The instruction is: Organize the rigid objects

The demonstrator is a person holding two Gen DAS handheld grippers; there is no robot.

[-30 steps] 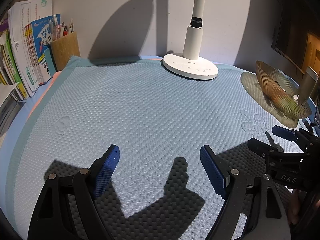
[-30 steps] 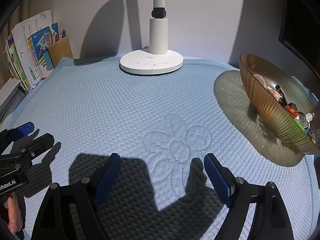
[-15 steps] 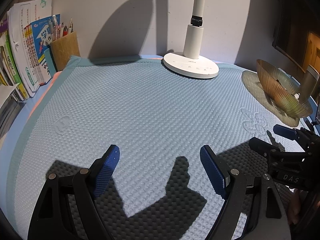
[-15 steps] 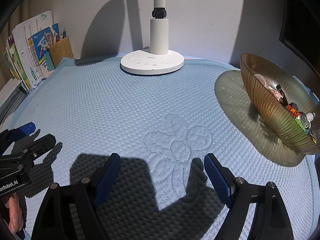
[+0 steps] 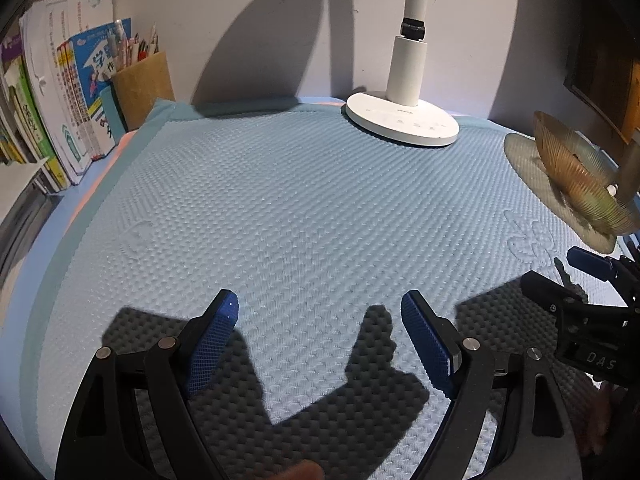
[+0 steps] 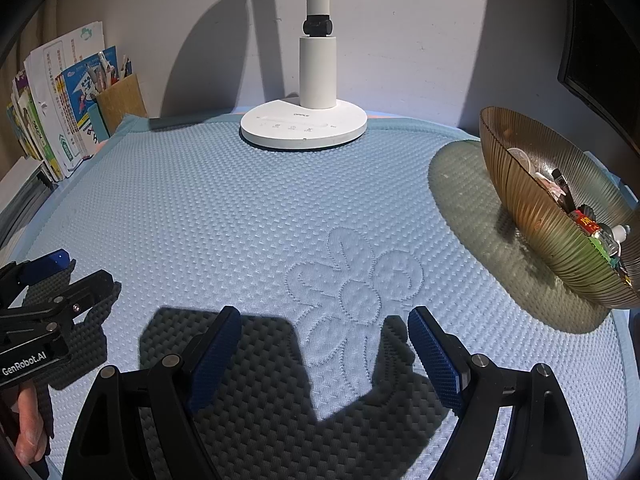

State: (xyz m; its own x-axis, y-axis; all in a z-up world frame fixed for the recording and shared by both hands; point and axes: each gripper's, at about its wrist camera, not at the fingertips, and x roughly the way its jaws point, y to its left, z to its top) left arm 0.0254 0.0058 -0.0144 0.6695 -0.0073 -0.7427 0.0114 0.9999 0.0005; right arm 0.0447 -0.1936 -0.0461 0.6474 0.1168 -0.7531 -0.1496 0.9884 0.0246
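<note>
Both your grippers, left (image 5: 320, 312) and right (image 6: 324, 330), stand wide with nothing between the jaws, over the blue mat (image 6: 240, 216). The small objects (image 6: 576, 208) lie in the ribbed bowl (image 6: 532, 216) at the mat's right edge; they overlap, so you can't tell each apart, and the frame crops the bowl's far side.

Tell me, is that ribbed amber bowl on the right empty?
No, the right wrist view shows the amber bowl holding a jumble of small items piled along its inner side.
</note>
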